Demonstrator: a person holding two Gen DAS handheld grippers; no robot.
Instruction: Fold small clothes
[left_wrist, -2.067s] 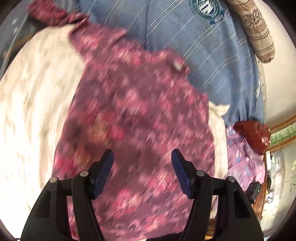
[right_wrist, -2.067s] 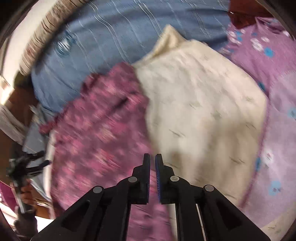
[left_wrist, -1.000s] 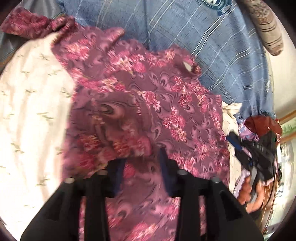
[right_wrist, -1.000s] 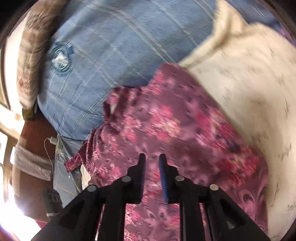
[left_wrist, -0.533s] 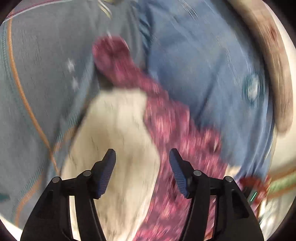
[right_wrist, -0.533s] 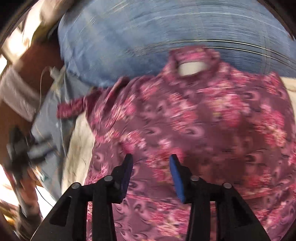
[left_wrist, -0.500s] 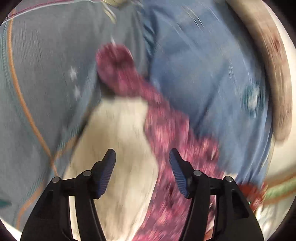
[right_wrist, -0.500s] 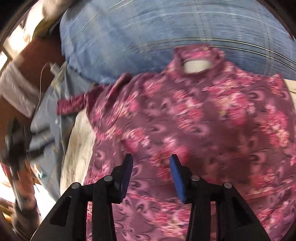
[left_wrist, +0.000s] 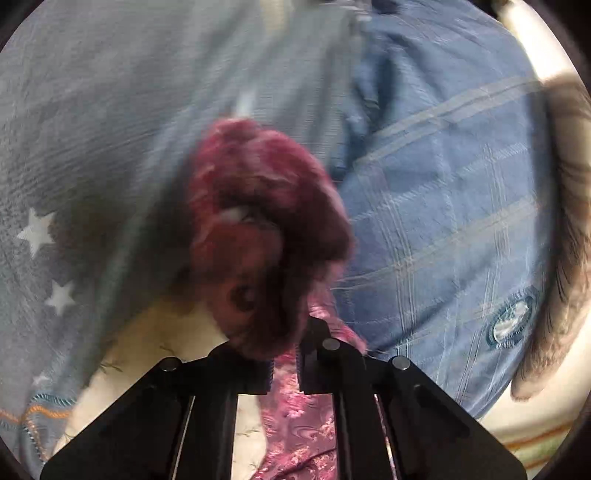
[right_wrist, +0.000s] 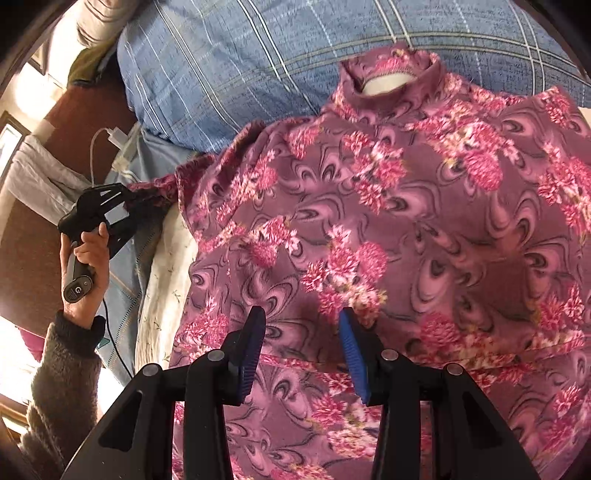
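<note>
A maroon floral top (right_wrist: 388, 229) lies spread on the bed with its collar (right_wrist: 388, 77) at the far side. My right gripper (right_wrist: 302, 350) is open and hovers over the lower middle of the top, holding nothing. My left gripper (left_wrist: 284, 365) is shut on the end of the top's sleeve (left_wrist: 266, 221), which bunches up blurred in front of the camera. In the right wrist view the left gripper (right_wrist: 110, 210) shows at the far left, held by a hand, with the sleeve (right_wrist: 162, 184) stretched out to it.
A cream cloth (right_wrist: 162, 280) lies under the top. A blue plaid pillow (right_wrist: 258, 55) sits beyond the collar. A grey-blue star-print blanket (left_wrist: 92, 147) lies to the left. A white charger and cable (right_wrist: 110, 136) rest near the bed edge.
My left gripper has closed on the sleeve end, which it was open and approaching half a second ago. My right gripper has stayed open over the top, which now lies sharper and flatter.
</note>
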